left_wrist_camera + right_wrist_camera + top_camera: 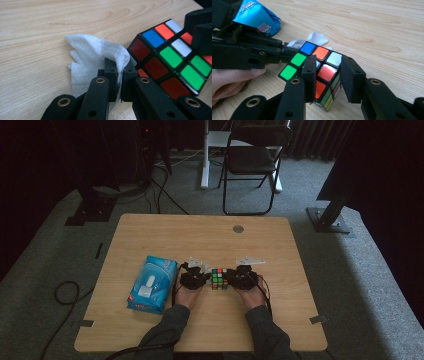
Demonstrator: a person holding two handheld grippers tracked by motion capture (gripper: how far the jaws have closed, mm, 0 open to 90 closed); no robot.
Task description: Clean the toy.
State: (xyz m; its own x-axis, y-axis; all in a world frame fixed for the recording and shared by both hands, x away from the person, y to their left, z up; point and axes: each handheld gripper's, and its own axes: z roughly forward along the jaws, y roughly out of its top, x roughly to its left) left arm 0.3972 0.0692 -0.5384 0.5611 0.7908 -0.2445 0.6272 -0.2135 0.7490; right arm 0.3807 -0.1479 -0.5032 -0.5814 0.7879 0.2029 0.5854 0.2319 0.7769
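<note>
White wipe: a crumpled white paper tissue [91, 58] is clamped in my left hand-held gripper [119, 75], just beside the cube's red face.
Cube: the multicoloured plastic puzzle cube [322, 72] stands mid-table on the pale wooden table [200, 232], between both hands.
Right hand-held gripper [328, 80]: jaws pressed on the cube's sides, I judge it is steadying it.
Done: tissue drawn, cube gripped, I'd say.
Left: wiping the faces seems barely begun.
Nearby: blue plastic tissue pack [151, 284].

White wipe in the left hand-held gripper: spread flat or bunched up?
Bunched up: the wipe is creased and pinched between the shut left hand-held gripper.
</note>
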